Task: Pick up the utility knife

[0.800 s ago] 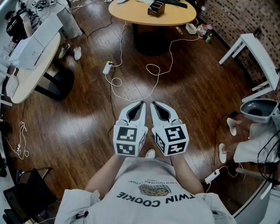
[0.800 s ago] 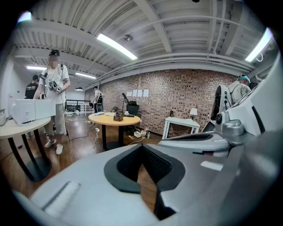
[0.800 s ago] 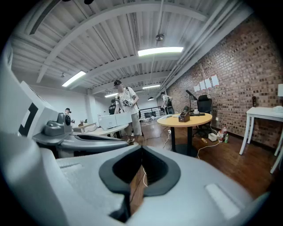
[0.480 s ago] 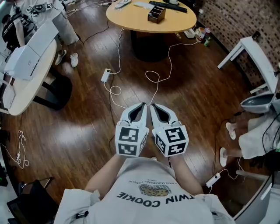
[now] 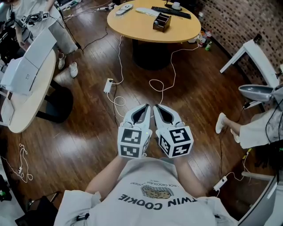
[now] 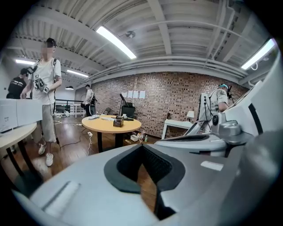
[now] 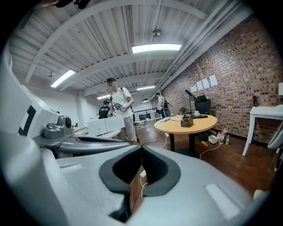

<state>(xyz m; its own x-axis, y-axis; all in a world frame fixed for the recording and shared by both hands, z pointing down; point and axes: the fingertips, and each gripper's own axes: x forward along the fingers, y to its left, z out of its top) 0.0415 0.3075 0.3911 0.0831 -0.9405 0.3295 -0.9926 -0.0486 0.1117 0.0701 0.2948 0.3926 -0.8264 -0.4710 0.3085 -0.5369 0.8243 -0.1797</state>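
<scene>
My left gripper (image 5: 145, 106) and right gripper (image 5: 155, 106) are held side by side in front of my chest, above the wooden floor, both pointing toward a round yellow table (image 5: 132, 24). Both are shut with nothing between the jaws; the left gripper (image 6: 142, 146) and the right gripper (image 7: 142, 148) show this in their own views too. On the table lie a small dark box (image 5: 162, 21), a black keyboard (image 5: 170, 12) and some pale flat items (image 5: 147, 12). I cannot make out a utility knife among them. The table is well ahead of both grippers.
White cables (image 5: 157, 84) and a power adapter (image 5: 108, 85) lie on the floor between me and the table. A long white table (image 5: 26, 88) stands at the left with a person (image 5: 57, 26) beside it. A white desk (image 5: 261, 55) and a seated person's foot (image 5: 221, 122) are at the right.
The round table has come nearer and shows more of its top. Both grippers stay together and shut. The foot at the right has shifted.
</scene>
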